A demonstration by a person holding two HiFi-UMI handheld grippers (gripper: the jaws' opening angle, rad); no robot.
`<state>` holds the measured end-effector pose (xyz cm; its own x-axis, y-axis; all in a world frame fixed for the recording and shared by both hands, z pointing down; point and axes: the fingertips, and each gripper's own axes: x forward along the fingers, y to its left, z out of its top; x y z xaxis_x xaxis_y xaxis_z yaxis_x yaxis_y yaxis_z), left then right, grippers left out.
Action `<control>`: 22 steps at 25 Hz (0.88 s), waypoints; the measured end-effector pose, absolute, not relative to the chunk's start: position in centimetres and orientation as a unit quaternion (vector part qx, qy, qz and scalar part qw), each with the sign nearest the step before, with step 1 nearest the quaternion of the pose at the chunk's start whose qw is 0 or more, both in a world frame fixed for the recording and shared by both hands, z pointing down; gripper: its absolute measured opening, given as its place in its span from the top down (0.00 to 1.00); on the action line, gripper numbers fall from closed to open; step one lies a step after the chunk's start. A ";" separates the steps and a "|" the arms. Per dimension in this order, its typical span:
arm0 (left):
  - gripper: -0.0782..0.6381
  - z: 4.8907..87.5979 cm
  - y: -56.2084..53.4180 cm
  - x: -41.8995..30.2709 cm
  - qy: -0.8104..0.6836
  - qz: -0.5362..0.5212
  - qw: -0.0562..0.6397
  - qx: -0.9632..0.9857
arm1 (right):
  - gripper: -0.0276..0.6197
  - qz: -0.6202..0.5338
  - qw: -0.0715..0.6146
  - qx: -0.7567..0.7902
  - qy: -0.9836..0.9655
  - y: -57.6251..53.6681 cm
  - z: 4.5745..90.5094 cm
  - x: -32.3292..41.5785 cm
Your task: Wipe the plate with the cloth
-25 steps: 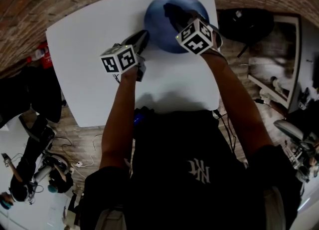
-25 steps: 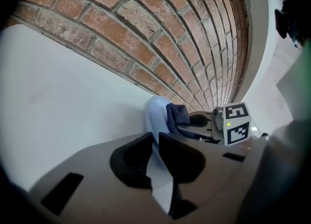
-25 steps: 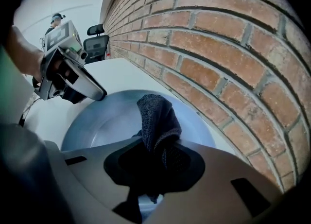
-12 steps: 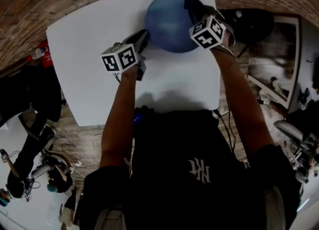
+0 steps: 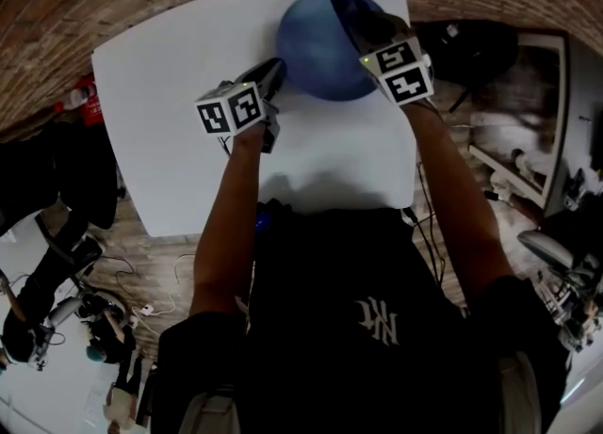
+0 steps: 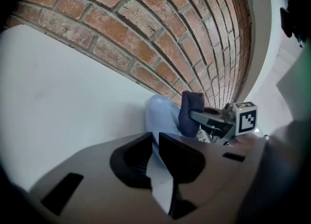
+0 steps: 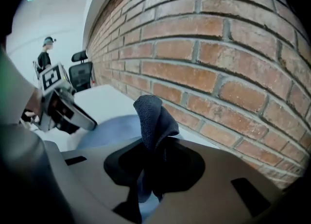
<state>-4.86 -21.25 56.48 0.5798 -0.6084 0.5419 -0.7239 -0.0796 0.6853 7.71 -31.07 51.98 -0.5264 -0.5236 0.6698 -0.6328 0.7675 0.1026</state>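
On the white table [image 5: 170, 103], the left gripper [image 6: 154, 143] pinches the blue plate [image 5: 316, 46] by its rim. The right gripper [image 7: 153, 145] squeezes the dark cloth [image 7: 150, 113] just over the plate's far side. I think wiping isn't finished.

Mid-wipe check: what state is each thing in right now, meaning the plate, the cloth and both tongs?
left tongs, shut on the rim of the plate.
right tongs, shut on the cloth, above the plate's right side.
plate, on the white table, left rim pinched.
cloth, bunched, free end sticking up past the jaws; contact with the plate unclear.
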 end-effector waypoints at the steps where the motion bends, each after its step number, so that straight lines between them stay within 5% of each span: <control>1: 0.83 56.5 -21.2 -4.9 -0.455 0.057 0.504 0.732 | 0.81 0.090 0.333 0.324 -0.881 -30.5 51.1 6.5; 8: 0.83 56.4 -20.9 -4.8 -0.457 0.058 0.505 0.730 | 0.81 0.228 0.252 0.203 -0.918 -23.7 50.5 -1.4; 14: 0.83 56.5 -20.8 -4.7 -0.461 0.062 0.506 0.726 | 0.81 0.278 0.304 0.178 -0.894 -21.5 55.5 -2.0; 22: 0.83 56.5 -20.6 -4.6 -0.461 0.064 0.509 0.725 | 0.81 0.174 0.381 0.157 -0.894 -20.9 57.6 -1.5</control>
<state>-4.58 -20.64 56.53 0.5672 -0.6027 0.5613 -0.7327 -0.0581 0.6780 -1.48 -20.93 57.59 -0.6598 -0.1476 0.7368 -0.4128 0.8905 -0.1913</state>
